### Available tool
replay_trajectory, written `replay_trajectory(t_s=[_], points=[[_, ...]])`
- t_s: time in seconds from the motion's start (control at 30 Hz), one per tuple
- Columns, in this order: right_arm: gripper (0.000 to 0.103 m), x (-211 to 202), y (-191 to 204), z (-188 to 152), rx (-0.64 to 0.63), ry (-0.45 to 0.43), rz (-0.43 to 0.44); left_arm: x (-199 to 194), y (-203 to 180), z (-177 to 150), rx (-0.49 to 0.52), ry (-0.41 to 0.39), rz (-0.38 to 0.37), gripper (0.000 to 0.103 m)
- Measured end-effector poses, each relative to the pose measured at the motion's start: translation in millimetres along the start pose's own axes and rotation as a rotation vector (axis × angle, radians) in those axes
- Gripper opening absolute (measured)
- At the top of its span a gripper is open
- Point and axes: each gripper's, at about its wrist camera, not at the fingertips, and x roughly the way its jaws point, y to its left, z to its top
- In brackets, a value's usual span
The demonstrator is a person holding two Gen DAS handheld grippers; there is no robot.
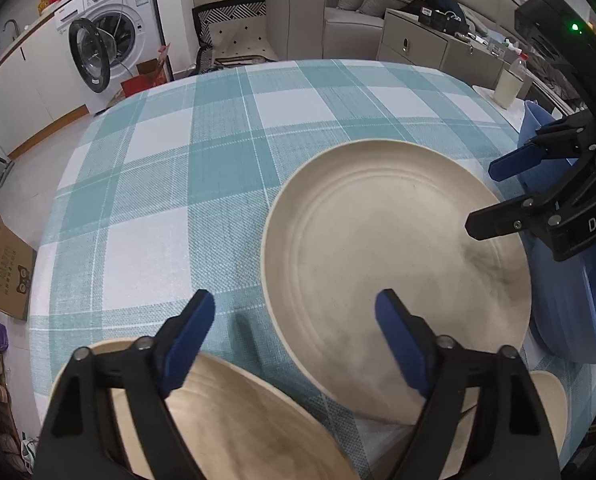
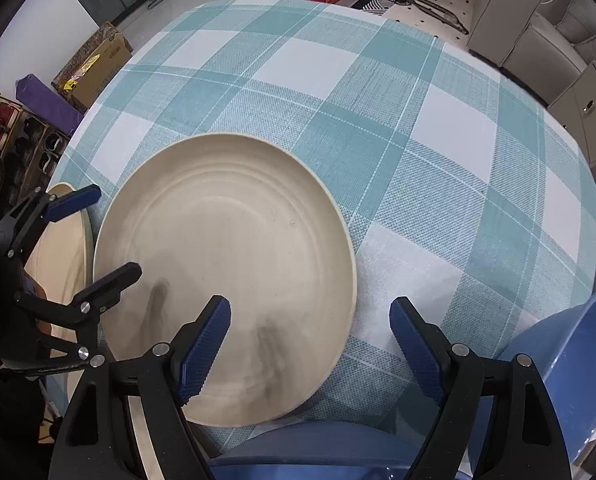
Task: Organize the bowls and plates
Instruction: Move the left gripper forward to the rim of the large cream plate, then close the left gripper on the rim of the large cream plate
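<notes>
A large cream plate point(image 1: 382, 240) lies flat on the teal checked tablecloth point(image 1: 201, 168); it also shows in the right wrist view point(image 2: 225, 272). My left gripper point(image 1: 293, 324) is open and empty, hovering over the plate's near left rim, above a second cream plate point(image 1: 225, 412). My right gripper point(image 2: 310, 332) is open and empty over the large plate's right edge. It shows in the left wrist view point(image 1: 482, 196) at the right. A blue bowl point(image 2: 574, 368) and a blue plate point(image 2: 310, 452) sit under and right of it. The left gripper point(image 2: 109, 236) shows at the left.
A third cream dish point(image 1: 550, 404) peeks out at the near right. A white bottle point(image 1: 508, 84) stands at the table's far right edge. A washing machine point(image 1: 109, 36), sofa point(image 1: 338, 12) and cardboard boxes point(image 2: 93, 68) surround the table.
</notes>
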Motion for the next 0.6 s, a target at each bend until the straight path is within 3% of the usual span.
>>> replay_trajectory(t_s=[0.23, 0.4, 0.57, 0.6], points=[[0.069, 9, 1, 1, 0.003, 0.029, 0.033, 1, -3, -2, 0.016, 0.012, -0.002, 0.078], [0.059, 14, 1, 2, 0.009, 0.041, 0.038, 1, -5, -4, 0.032, 0.027, 0.000, 0.063], [0.051, 16, 3, 1, 0.002, 0.034, 0.026, 4, -8, -6, 0.040, 0.042, -0.016, 0.040], [0.048, 15, 2, 1, 0.003, 0.027, 0.024, 4, -8, -6, 0.040, 0.040, -0.012, 0.040]])
